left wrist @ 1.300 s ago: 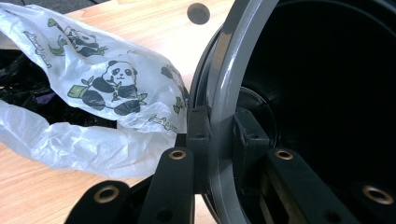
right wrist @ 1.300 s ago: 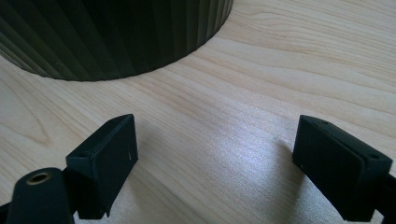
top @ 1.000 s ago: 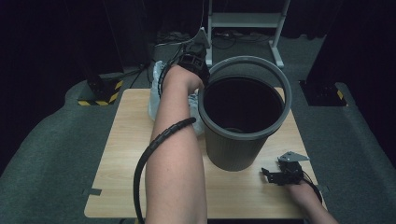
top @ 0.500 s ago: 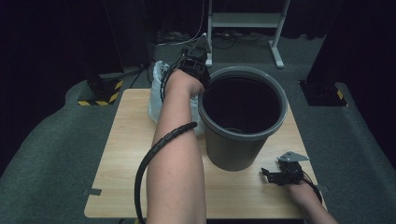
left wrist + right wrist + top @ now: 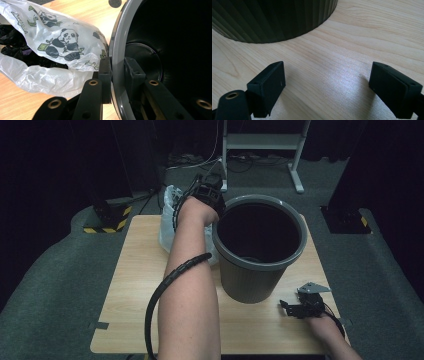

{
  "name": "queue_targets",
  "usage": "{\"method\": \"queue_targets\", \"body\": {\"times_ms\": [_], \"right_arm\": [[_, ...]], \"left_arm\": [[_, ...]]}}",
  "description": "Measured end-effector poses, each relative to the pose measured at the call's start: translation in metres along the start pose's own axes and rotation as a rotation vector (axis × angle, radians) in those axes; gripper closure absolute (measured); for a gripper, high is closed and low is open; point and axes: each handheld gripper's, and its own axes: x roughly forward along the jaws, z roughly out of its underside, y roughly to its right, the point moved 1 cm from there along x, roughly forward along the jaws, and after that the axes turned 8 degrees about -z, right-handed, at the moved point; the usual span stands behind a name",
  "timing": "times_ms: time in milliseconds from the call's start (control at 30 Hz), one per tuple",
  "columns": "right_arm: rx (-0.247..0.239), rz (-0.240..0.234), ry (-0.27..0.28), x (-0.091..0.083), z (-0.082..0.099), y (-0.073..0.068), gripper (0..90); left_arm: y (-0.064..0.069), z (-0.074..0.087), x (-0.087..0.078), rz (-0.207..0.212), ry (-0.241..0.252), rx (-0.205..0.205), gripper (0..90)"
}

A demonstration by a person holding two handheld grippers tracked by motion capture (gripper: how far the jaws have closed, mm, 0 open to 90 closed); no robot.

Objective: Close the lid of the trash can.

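A grey plastic bin (image 5: 252, 280) stands upright on the wooden table (image 5: 130, 290), its dark inside bare. My left gripper (image 5: 212, 200) is at the bin's far-left rim (image 5: 117, 45). In the left gripper view one jaw of the gripper (image 5: 117, 68) is outside the wall and the other inside, with the pads pressed on the rim. A thin white bag with a panda print (image 5: 62, 42) lies against the bin's left side, with something black inside it. My right gripper (image 5: 289, 307) rests on the table near the front right corner; it (image 5: 332, 85) is open, and the bin's ribbed base (image 5: 274, 17) is just ahead.
The bag (image 5: 167, 220) takes up the table's far left part. A black cable (image 5: 160, 295) runs along the left forearm. Beyond the table, on the dark floor, are a white metal stand (image 5: 260, 142) and a yellow-and-black striped block (image 5: 107, 220).
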Motion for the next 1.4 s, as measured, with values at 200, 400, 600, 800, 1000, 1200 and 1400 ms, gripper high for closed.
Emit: {"method": "queue_targets", "body": {"times_ms": [200, 400, 600, 800, 1000, 1200, 1400], "right_arm": [[-0.003, -0.002, 0.0, 0.0, 0.0, 0.0, 13.1], [-0.002, -0.002, -0.001, 0.0, 0.0, 0.0, 12.9], [-0.004, -0.003, -0.001, 0.0, 0.0, 0.0, 12.9], [-0.004, -0.004, -0.001, 0.001, -0.001, 0.0, 12.8], [-0.004, -0.005, -0.002, 0.001, -0.001, 0.0, 12.8], [-0.001, -0.006, -0.002, 0.001, 0.0, 0.0, 12.8], [-0.004, -0.005, -0.002, 0.001, -0.001, 0.0, 12.8]], "left_arm": [[0.0, 0.002, 0.005, 0.0, -0.001, 0.009, 76.6], [0.0, 0.003, 0.005, -0.002, 0.002, 0.023, 75.8], [-0.002, 0.004, 0.006, -0.009, 0.041, 0.023, 52.1], [-0.003, 0.004, 0.005, -0.019, 0.064, 0.027, 40.4], [-0.004, 0.005, 0.001, -0.049, 0.065, 0.029, 31.2], [-0.006, 0.007, -0.001, -0.082, 0.065, 0.034, 22.1], [-0.011, 0.007, -0.004, -0.098, 0.04, 0.0, 15.5]]}}
